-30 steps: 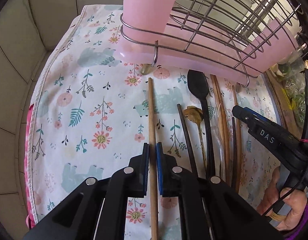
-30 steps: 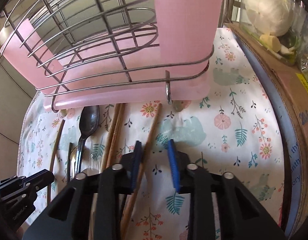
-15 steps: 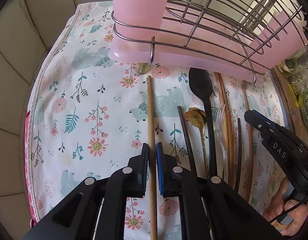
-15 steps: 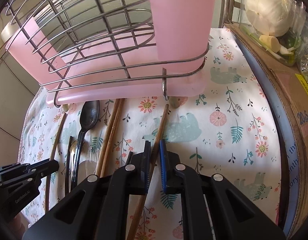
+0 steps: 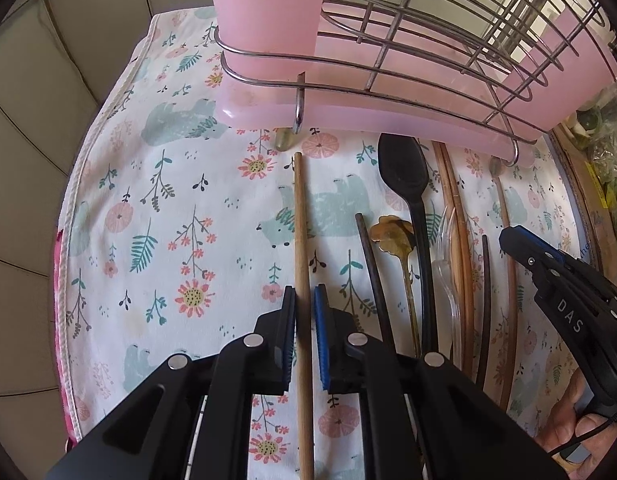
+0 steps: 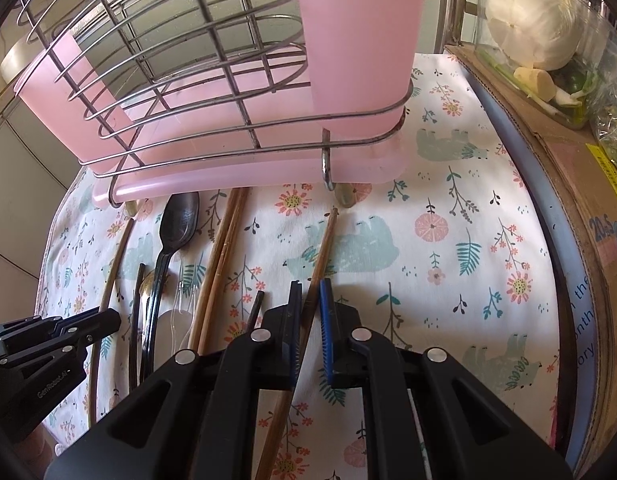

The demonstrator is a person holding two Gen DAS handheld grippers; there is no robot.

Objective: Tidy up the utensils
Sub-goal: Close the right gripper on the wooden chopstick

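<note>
A floral cloth (image 5: 156, 216) with pale bears covers the counter; tiled wall (image 5: 36, 120) runs past its left edge and a cardboard box (image 6: 588, 208) with bagged vegetables (image 6: 528, 28) stands along its right edge. At the cloth's far edge sits one wire rack (image 6: 180, 72) on a pink tray (image 5: 348, 116).

Each wrist view shows a pale wooden chopstick between that gripper's blue pads — the left gripper (image 5: 305, 312) is pinched on a chopstick (image 5: 301, 216) lying straight toward the rack's foot. The right gripper (image 6: 310, 312) has just been closing and now clamps a slanted chopstick (image 6: 322, 248).

In the left wrist view, the utensil row at the near edge counts one black spoon (image 5: 404, 176), one gold spoon (image 5: 392, 232), one clear plastic fork (image 5: 444, 256), two dark chopsticks (image 5: 372, 264) and three more brown ones (image 5: 456, 216).
</note>
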